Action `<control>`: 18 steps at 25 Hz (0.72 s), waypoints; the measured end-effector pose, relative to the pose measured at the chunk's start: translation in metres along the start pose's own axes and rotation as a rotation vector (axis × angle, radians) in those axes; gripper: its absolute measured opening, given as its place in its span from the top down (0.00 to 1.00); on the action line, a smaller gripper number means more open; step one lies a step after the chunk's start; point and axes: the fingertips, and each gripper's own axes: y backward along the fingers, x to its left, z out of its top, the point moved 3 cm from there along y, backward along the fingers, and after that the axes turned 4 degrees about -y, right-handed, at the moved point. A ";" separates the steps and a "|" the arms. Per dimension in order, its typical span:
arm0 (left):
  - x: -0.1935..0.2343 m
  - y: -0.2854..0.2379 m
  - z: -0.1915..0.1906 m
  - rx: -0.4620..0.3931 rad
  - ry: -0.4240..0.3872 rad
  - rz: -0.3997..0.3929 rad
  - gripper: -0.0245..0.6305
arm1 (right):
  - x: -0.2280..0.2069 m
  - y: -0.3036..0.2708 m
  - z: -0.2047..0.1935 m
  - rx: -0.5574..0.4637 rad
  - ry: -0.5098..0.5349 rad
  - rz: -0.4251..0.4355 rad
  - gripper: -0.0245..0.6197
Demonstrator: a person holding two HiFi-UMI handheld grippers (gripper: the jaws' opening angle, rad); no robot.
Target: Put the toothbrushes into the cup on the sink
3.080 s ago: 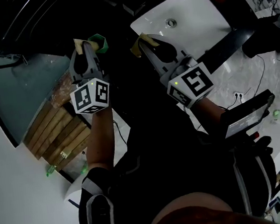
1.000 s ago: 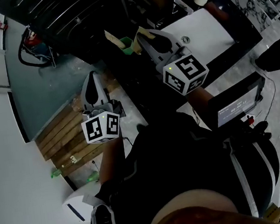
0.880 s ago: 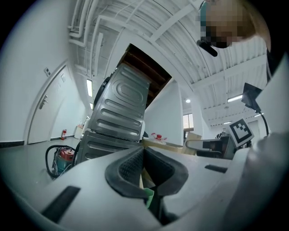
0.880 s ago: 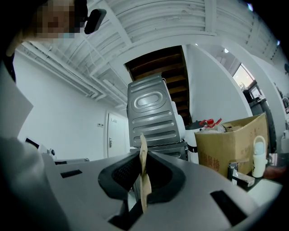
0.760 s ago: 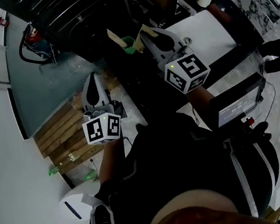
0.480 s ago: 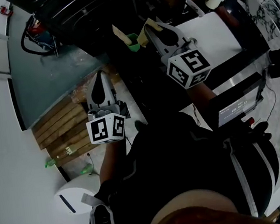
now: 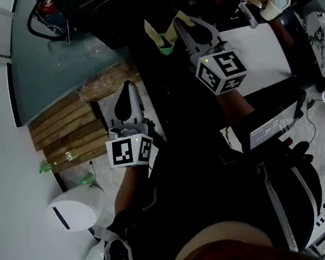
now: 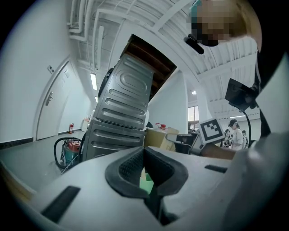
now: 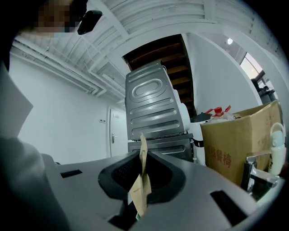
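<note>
Glossy white sink on the right, rough wooden slats on the left, and low over those the left gripper has its ribbed black pads pressed together on nothing. The right gripper hangs beside the sink, apart from the white cup, pinching a flat, tan, paper-sleeved toothbrush with a green end.

Right gripper shell: matt grey plastic, smooth; pads black, rubbery, fine knurled texture. Toothbrush pkg is creased brown kraft paper. Metal panel looks like dull pressed sheet steel. Box: plain cardboard. Planks: rough bare wood. Sink: smooth white.
</note>
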 end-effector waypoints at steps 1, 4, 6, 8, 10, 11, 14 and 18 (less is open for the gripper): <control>-0.002 -0.001 0.000 -0.002 0.009 0.010 0.95 | -0.003 -0.004 -0.003 0.005 0.003 0.003 0.89; -0.005 -0.002 -0.004 0.007 0.025 0.038 0.95 | -0.011 -0.013 -0.013 0.025 -0.002 0.011 0.89; -0.003 -0.003 -0.010 0.026 0.021 0.042 0.95 | -0.014 -0.019 -0.019 0.034 -0.005 0.013 0.89; -0.001 -0.003 -0.017 0.046 0.011 0.040 0.95 | -0.015 -0.023 -0.024 0.045 -0.005 0.025 0.89; -0.002 -0.004 -0.022 0.057 0.011 0.043 0.95 | -0.016 -0.026 -0.029 0.055 -0.011 0.038 0.89; -0.003 -0.006 -0.024 0.064 0.012 0.045 0.95 | -0.018 -0.027 -0.032 0.060 -0.014 0.042 0.89; -0.005 -0.011 -0.028 0.072 0.018 0.047 0.96 | -0.022 -0.031 -0.043 0.082 -0.016 0.043 0.89; -0.005 -0.009 -0.032 0.082 0.021 0.050 0.95 | -0.026 -0.032 -0.062 0.119 -0.028 0.034 0.89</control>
